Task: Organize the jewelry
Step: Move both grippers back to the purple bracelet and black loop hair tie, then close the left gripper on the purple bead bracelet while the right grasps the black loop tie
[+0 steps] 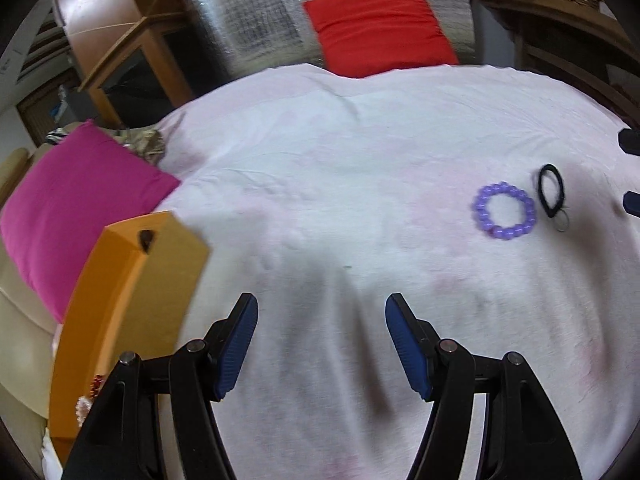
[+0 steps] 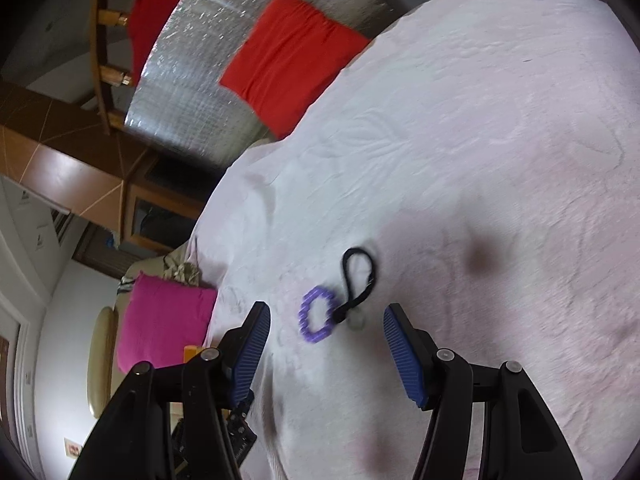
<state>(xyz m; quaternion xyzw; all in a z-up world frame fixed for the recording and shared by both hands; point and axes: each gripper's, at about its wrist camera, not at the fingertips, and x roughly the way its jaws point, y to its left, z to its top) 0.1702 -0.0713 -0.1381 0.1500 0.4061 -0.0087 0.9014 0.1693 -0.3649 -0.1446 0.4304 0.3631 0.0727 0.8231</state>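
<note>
A purple bead bracelet lies on the white cloth, with a black hair tie just right of it and a small clear ring at the tie's near end. An orange box stands at the left with beaded pieces inside its near corner. My left gripper is open and empty over bare cloth, well left of the bracelet. My right gripper is open and empty, hovering just short of the bracelet, the hair tie and the clear ring.
A magenta cushion lies left of the orange box and a red cushion at the cloth's far edge. Wooden furniture stands at the back left. The right gripper's blue fingertips show at the right edge.
</note>
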